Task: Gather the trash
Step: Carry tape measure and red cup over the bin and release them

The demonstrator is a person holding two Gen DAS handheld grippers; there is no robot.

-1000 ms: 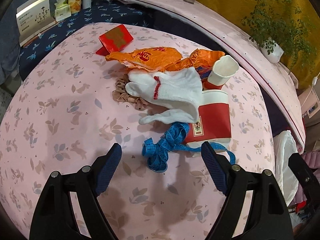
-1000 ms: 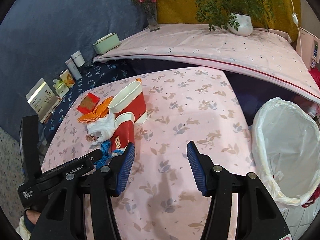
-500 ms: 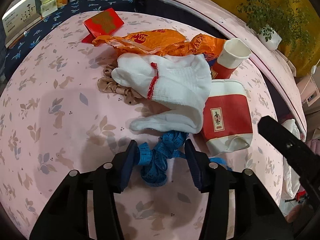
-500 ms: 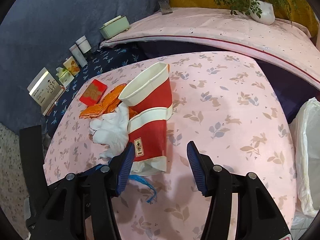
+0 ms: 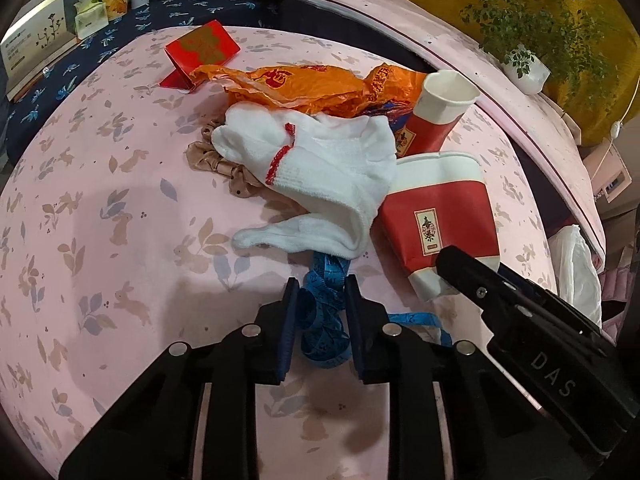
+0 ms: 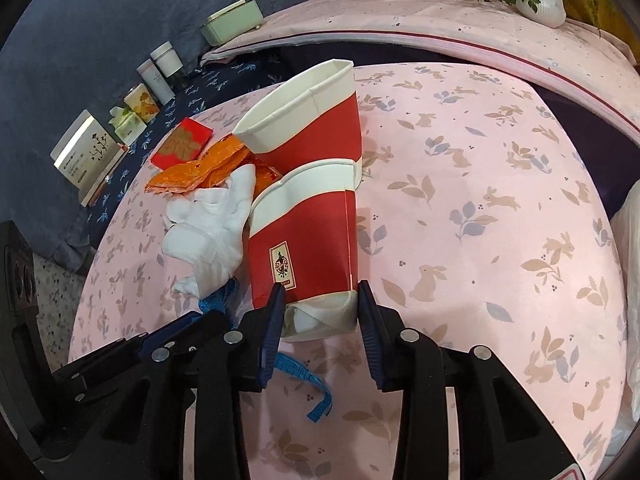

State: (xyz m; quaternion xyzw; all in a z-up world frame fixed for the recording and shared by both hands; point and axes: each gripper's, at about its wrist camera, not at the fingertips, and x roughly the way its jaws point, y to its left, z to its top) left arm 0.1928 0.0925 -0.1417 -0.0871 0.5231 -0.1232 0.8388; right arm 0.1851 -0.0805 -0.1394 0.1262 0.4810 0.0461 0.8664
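Tape, a blue soft coil, lies pinched between the left gripper's nearly closed fingers; the right gripper sits half open around the flattened red paper cup's base; a knitted white glove lies beside on the pink cloth.

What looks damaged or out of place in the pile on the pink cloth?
The red paper cup lying on its side is squashed flat, and a second cup has a dented rim. A white sock lies among the trash.
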